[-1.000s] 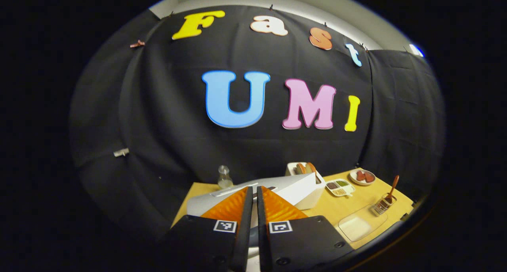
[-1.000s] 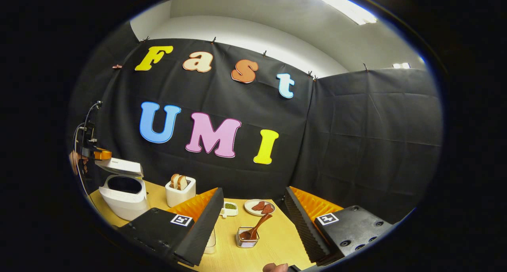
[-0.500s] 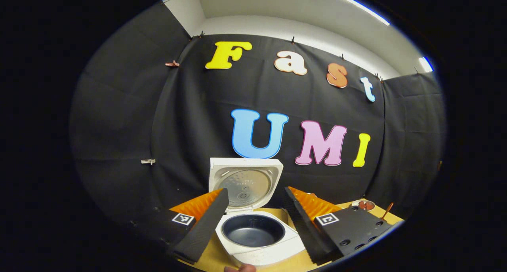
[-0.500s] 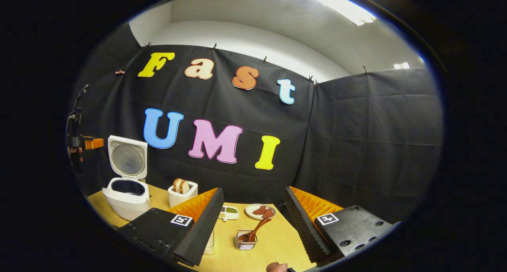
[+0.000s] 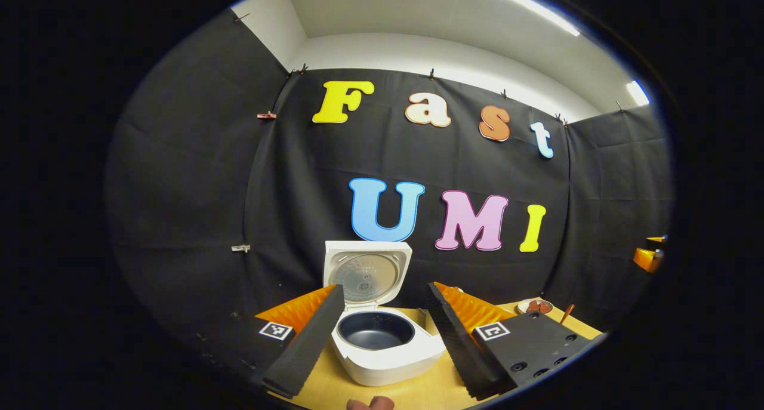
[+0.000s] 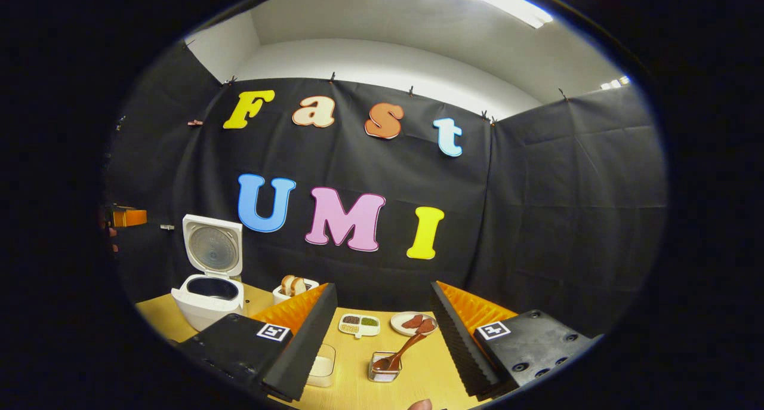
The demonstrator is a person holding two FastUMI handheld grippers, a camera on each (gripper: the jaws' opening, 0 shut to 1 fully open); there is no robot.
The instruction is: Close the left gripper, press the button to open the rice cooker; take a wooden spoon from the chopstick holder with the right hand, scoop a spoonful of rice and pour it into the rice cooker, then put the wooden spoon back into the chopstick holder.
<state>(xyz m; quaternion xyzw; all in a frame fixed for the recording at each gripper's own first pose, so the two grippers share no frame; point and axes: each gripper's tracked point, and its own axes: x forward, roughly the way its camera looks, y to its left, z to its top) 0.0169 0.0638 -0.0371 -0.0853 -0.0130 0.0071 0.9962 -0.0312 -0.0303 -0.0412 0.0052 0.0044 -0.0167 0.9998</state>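
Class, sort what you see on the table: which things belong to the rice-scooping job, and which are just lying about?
Belongs to the job:
- rice cooker, lid up
- wooden spoon
- chopstick holder
- clear dish of rice
- right tongs, open

Just lying about:
- toaster with bread
- divided seasoning dish
- plate of reddish food

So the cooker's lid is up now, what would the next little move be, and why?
Probably the right gripper should ease down toward the wooden spoon. The rice cooker stands open with its pot bare, so the button step looks done. The spoon leans in the chopstick holder, between that gripper's open fingers and ahead of them, not yet gripped.
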